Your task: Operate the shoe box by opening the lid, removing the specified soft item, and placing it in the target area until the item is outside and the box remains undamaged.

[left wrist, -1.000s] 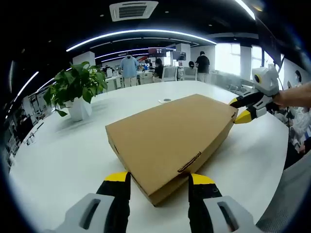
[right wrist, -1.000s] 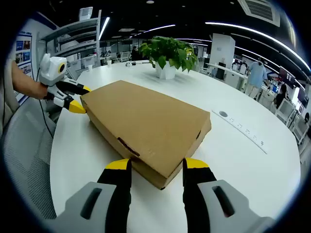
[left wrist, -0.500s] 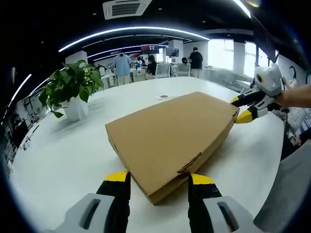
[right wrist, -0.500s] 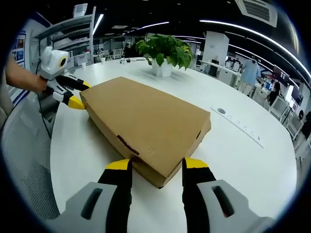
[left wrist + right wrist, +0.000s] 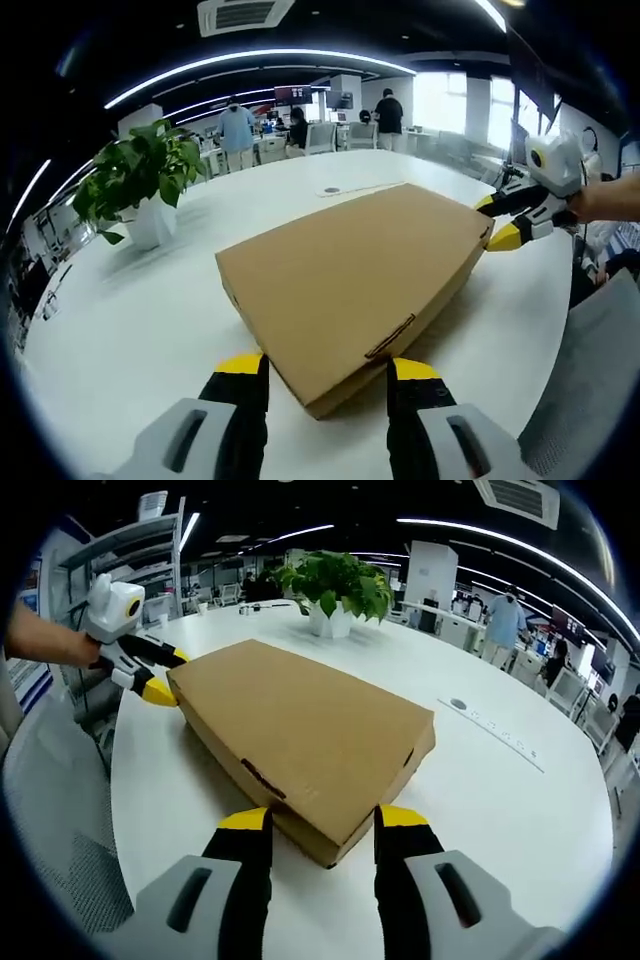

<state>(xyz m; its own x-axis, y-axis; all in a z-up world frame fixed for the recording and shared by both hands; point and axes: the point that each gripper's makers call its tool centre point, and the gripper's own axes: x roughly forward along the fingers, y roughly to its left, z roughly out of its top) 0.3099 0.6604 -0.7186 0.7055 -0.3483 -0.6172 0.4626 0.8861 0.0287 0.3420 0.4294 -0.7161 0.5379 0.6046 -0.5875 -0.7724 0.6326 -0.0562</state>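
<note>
The flat brown cardboard shoe box (image 5: 352,277) is lying closed on the white round surface (image 5: 130,320). The left claw (image 5: 327,372) and right claw (image 5: 315,824) are each straddling opposite corners at six o'clock, jaws spread.

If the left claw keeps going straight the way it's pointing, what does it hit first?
Most likely the cardboard shoe box: its near corner sits between the jaws of the left claw, right ahead. Depth is hard to judge, but nothing else lies in between.
</note>
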